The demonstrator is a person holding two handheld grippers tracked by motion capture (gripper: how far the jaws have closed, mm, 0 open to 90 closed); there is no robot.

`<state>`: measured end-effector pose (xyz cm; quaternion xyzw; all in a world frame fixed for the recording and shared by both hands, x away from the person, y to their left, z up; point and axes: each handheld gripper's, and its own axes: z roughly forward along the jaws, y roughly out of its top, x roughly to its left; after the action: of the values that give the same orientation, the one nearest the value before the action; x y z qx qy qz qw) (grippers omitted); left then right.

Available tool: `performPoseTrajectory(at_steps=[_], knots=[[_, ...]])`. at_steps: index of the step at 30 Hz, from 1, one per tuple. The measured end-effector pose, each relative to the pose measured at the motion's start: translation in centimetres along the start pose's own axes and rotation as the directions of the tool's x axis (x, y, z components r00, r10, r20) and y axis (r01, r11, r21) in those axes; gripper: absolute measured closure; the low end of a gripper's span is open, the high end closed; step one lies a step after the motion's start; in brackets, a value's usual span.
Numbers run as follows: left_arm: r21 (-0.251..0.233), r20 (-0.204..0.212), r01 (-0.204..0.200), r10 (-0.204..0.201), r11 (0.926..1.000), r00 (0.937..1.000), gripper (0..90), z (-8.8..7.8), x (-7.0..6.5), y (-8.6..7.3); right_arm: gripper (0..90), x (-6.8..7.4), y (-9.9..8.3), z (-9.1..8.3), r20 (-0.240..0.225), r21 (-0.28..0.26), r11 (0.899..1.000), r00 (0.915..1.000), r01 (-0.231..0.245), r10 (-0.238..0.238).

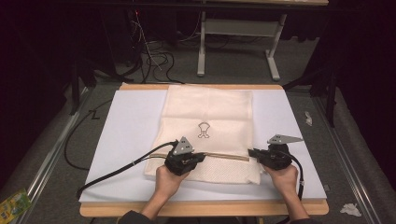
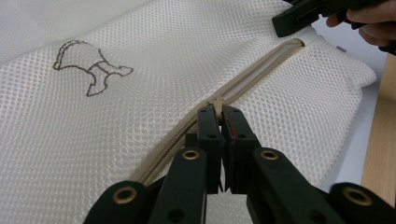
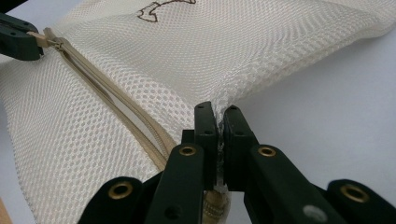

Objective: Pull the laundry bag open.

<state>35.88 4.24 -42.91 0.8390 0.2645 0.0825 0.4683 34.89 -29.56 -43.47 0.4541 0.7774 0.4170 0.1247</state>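
Observation:
A cream mesh bag [image 1: 208, 112] with a small dark emblem [image 1: 203, 129] lies flat on the white board [image 1: 126, 140]. Its tan zipper [image 1: 229, 157] runs across the near part. My left gripper [image 1: 201, 156] is shut on the zipper pull [image 2: 217, 101], with the jaws [image 2: 218, 112] pinched together around it. My right gripper [image 1: 252, 152] is shut on the bag's mesh edge at the zipper's right end [image 3: 218, 111], lifting the fabric slightly. Between the two grippers the zipper [image 3: 116, 102] gapes open; behind the pull its teeth are joined.
The board rests on a wooden tabletop [image 1: 201, 209]. Black cables [image 1: 112, 172] trail left from the left gripper. Beyond the table stand a grey frame leg [image 1: 201, 46] and floor cables. Paper scraps [image 1: 350, 209] and a green packet [image 1: 11, 203] lie on the floor.

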Motion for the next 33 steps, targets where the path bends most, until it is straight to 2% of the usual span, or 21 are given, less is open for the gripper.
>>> performPoseTrajectory(at_steps=[10,15,24,31,33], knots=[[-0.006,-0.020,-0.007,0.007,1.0000,0.9998,87.0,-0.6,0.1,-0.1,88.0,0.1,0.2,0.1,-0.001,0.002,1.000,1.0000,0.008,-0.008],[-0.013,-0.030,0.015,-0.016,0.9998,0.9994,87.0,-1.2,0.6,-0.5,88.0,0.0,0.2,0.1,0.009,0.005,1.000,1.0000,0.001,-0.001],[-0.010,-0.071,-0.003,0.003,0.9999,0.9974,87.0,-2.0,0.8,-0.8,88.0,0.0,0.4,0.2,0.013,0.006,1.000,0.9999,0.005,-0.005],[-0.012,-0.076,-0.001,0.001,0.9999,0.9971,87.0,-2.3,0.8,-1.0,88.0,0.0,0.7,0.3,0.015,0.010,1.000,0.9999,0.004,-0.004],[-0.017,-0.079,0.010,-0.011,0.9998,0.9968,87.0,-2.5,1.0,-1.0,88.0,0.0,0.8,0.3,0.018,0.008,1.000,0.9998,0.007,-0.007]])
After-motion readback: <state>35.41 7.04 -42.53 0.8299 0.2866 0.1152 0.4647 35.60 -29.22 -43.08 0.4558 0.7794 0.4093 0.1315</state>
